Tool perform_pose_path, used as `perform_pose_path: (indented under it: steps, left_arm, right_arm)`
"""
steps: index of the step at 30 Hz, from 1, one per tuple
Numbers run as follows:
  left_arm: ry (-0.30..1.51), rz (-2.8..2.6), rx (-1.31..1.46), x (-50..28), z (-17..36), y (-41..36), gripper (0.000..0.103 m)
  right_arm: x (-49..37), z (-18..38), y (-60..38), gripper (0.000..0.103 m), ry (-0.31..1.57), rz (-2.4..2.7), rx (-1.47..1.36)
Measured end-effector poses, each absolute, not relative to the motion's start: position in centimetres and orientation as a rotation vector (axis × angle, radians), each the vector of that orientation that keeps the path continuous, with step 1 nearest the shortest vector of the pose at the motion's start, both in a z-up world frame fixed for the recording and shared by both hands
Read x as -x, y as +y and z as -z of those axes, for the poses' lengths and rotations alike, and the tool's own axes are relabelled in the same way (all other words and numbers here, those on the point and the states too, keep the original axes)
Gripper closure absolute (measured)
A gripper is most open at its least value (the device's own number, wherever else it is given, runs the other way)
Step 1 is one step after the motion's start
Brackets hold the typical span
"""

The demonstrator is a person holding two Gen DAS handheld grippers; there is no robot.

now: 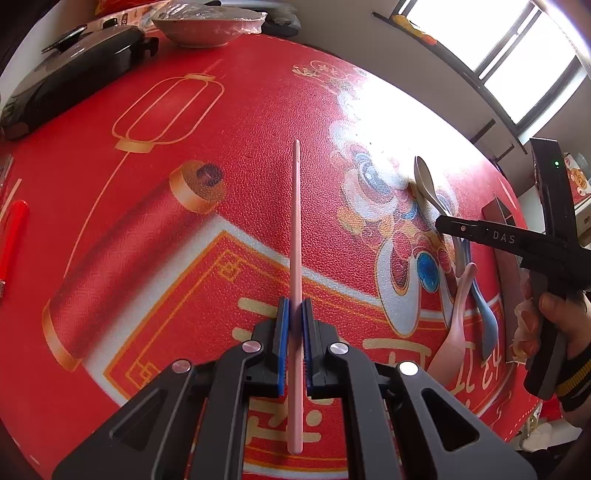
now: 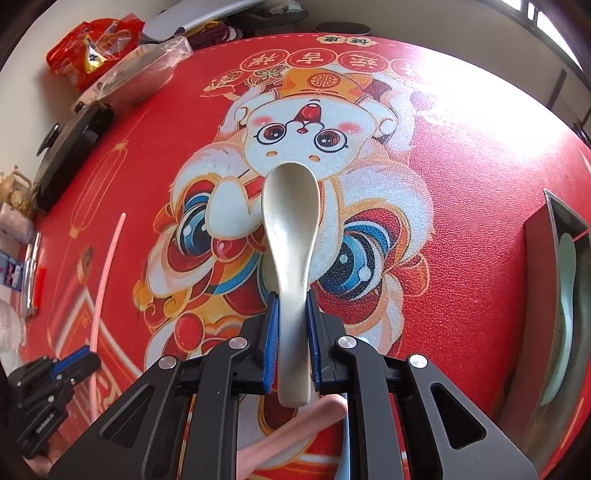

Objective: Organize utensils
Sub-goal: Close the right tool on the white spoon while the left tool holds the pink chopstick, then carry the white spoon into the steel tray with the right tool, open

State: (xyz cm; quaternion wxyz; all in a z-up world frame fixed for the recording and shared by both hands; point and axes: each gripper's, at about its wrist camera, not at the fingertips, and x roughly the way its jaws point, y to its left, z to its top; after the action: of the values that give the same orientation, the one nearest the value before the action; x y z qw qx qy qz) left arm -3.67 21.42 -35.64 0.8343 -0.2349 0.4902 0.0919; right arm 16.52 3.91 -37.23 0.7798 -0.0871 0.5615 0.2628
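My left gripper [image 1: 295, 306] is shut on a pink chopstick [image 1: 296, 236] that points forward above the red mat; it also shows in the right wrist view [image 2: 105, 273]. My right gripper [image 2: 291, 295] is shut on the handle of a beige spoon [image 2: 290, 221], bowl forward, held above the mat. The spoon [image 1: 424, 181] and right gripper [image 1: 448, 225] show at the right in the left wrist view. A pink spoon [image 1: 456, 325] and a blue spoon [image 1: 487, 317] lie on the mat under the right gripper. A metal tray [image 2: 561, 302] at the right holds a pale green spoon [image 2: 565, 273].
A black lidded pan [image 1: 74, 70] and a wrapped bowl [image 1: 207, 26] stand at the far left of the table. A red snack bag [image 2: 92, 48] lies behind them. A red pen [image 1: 13, 229] and other small items lie along the left edge.
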Motion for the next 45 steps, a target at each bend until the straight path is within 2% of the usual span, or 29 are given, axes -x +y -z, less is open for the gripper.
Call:
perform_pose_path:
  steps: [15, 24, 35, 45]
  left_arm:
    - [1.009, -0.183, 0.492, 2.8, 34.1, 20.4, 0.097]
    - [0.976, -0.139, 0.465, 1.3, 32.2, 17.8, 0.097]
    - [0.964, -0.110, 0.451, -0.1, 31.4, 14.3, 0.096]
    - [0.948, -0.148, 0.475, 0.9, 31.1, 13.3, 0.096]
  right_arm:
    - [-13.1, 33.6, -0.5, 0.089, 1.127, -0.638, 0.052]
    - [-13.5, 31.3, -7.8, 0.089, 1.061, -0.542, -0.046]
    - [-16.9, 32.5, -16.8, 0.089, 1.097, -0.332, -0.040]
    - [-20.9, 34.3, -17.6, 0.089, 1.184, -0.272, 0.018]
